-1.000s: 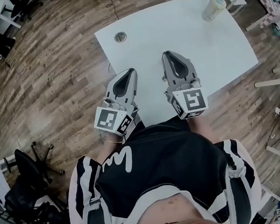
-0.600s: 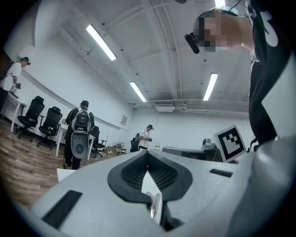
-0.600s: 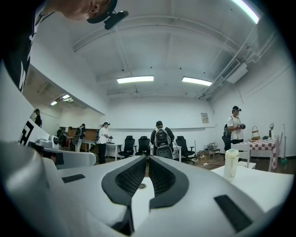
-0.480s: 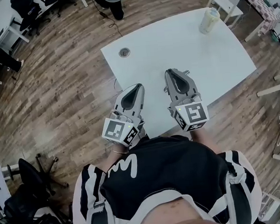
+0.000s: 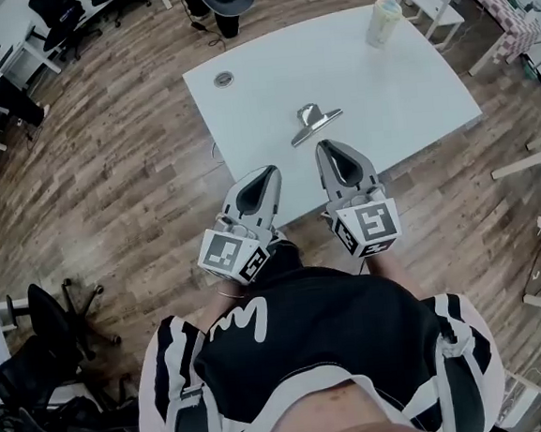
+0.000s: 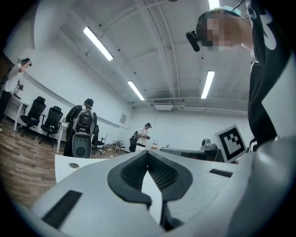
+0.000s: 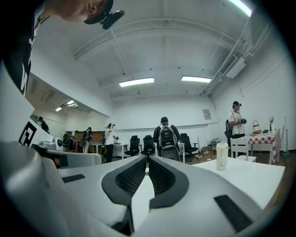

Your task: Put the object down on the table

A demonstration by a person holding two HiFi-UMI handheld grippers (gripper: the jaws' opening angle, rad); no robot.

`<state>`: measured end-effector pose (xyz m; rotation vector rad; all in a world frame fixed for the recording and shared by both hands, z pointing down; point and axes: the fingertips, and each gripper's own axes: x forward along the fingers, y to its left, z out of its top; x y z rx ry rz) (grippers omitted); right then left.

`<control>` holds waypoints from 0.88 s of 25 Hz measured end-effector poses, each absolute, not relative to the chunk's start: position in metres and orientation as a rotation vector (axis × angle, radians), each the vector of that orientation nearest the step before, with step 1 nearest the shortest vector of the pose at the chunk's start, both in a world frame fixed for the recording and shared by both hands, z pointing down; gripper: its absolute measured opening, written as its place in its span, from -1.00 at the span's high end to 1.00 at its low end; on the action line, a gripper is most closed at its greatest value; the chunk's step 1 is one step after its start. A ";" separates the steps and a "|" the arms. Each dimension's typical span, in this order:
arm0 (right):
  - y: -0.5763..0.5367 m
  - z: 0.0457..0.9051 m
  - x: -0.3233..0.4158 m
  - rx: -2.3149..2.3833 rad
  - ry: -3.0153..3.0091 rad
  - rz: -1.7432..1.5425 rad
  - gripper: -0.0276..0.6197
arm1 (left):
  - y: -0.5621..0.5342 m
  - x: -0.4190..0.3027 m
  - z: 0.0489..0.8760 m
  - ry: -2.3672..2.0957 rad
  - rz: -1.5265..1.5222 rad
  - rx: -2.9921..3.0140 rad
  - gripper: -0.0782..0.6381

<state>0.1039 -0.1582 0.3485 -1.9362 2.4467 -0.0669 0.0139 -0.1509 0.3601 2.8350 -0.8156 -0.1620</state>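
At the near edge of the table [image 5: 410, 85] we hold the left gripper [image 5: 270, 169] and right gripper [image 5: 324, 144] side by side, both pressed together and empty; just beyond their tips the metal clip [image 5: 313, 122] lies on the table, a cup [image 5: 384, 22] near its far right corner

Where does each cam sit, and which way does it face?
Head view: on the person's head, steeply down at the white table, metal object and cup; shows torso, left hand-held gripper, right hand-held gripper.
Left gripper view: rides the left hand-held gripper, level along its shut jaws across the room; shows torso, right marker cube.
Right gripper view: rides the right hand-held gripper, level along its shut jaws; shows left marker cube.
Shared: head and right gripper views both show white table and cup.
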 end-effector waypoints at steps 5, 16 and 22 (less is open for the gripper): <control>-0.085 0.348 0.108 -1.919 2.492 -0.057 0.82 | -0.080 0.021 0.358 -0.856 -0.182 2.821 0.77; -0.006 0.334 0.109 -1.858 2.515 -0.005 0.82 | 0.001 0.027 0.341 -0.909 -0.193 2.839 0.77; 0.012 0.331 0.111 -1.838 2.513 -0.005 0.82 | 0.016 0.031 0.328 -0.905 -0.213 2.868 0.77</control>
